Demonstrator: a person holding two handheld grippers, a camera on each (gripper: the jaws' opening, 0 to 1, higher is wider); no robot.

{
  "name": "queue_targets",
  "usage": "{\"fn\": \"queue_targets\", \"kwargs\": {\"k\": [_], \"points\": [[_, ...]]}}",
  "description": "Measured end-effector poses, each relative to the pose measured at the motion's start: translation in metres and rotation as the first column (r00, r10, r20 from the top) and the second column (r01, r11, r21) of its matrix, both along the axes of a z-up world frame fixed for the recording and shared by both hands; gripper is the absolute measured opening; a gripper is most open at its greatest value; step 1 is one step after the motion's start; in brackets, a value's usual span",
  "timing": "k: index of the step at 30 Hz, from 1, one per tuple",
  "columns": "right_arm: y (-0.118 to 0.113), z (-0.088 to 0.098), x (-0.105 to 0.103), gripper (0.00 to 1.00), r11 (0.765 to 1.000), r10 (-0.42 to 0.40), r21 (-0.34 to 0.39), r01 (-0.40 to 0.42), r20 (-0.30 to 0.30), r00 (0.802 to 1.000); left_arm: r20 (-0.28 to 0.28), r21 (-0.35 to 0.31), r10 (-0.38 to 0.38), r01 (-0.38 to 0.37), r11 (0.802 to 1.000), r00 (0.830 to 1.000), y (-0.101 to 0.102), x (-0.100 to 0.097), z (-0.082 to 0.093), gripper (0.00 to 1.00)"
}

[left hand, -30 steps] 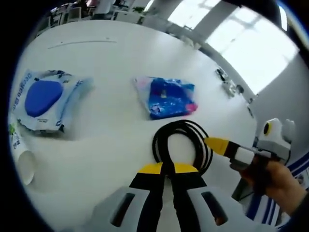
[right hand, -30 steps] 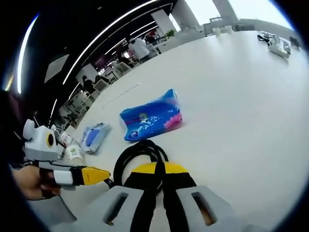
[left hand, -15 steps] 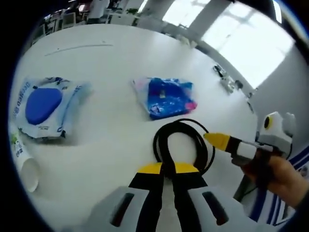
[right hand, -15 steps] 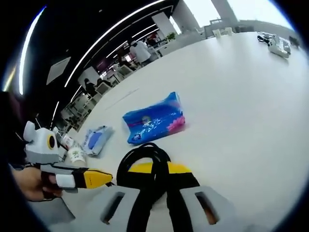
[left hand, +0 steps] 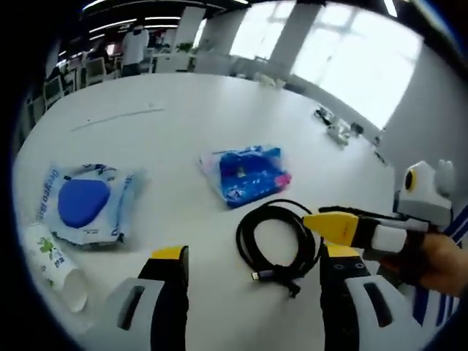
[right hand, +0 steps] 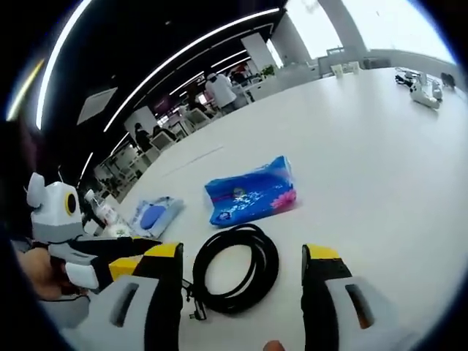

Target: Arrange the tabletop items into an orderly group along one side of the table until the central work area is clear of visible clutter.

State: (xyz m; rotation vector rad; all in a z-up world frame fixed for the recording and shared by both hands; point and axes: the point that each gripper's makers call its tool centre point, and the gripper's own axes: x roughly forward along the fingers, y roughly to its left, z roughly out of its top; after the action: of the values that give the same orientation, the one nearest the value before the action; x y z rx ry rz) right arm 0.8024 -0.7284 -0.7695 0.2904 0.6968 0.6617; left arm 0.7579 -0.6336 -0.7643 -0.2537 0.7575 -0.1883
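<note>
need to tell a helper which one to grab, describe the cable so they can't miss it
On the big white table, look just in front of the bright blue tissue pack. The black coiled cable lies flat there, a round loop with a plug end, the only dark ring among soft packets.

- The place looked like a large open-plan office.
- A broad white table filled the foreground.
- Long strip ceiling lights ran overhead at 11 o'clock in the right gripper view.
- Desks and chairs stood at 10 o'clock in the left gripper view, a standing person among them.
- Big bright windows lined the wall at 1 o'clock.
</note>
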Motion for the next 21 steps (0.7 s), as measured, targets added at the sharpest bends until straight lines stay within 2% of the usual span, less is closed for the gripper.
{"fn": "queue_targets", "kwargs": {"k": [3,12,21], "points": [[-0.002,0.001,-0.001,0.63,1.000,0.003,-0.009,-0.003,-0.004,1.000,0.008,-0.002,0.009,-0.008,1.000,1.000,0.004,-0.001,0.004,0.75],[-0.003,0.005,-0.001,0.62,1.000,0.006,-0.019,-0.006,0.011,1.000,0.020,-0.009,0.010,-0.010,1.000,1.000,0.009,-0.002,0.011,0.72],[-0.001,0.010,-0.014,0.60,0.999,0.013,-0.038,-0.012,0.005,1.000,0.030,-0.040,-0.002,0.003,0.999,1.000,0.015,-0.011,0.021,0.68]]}}
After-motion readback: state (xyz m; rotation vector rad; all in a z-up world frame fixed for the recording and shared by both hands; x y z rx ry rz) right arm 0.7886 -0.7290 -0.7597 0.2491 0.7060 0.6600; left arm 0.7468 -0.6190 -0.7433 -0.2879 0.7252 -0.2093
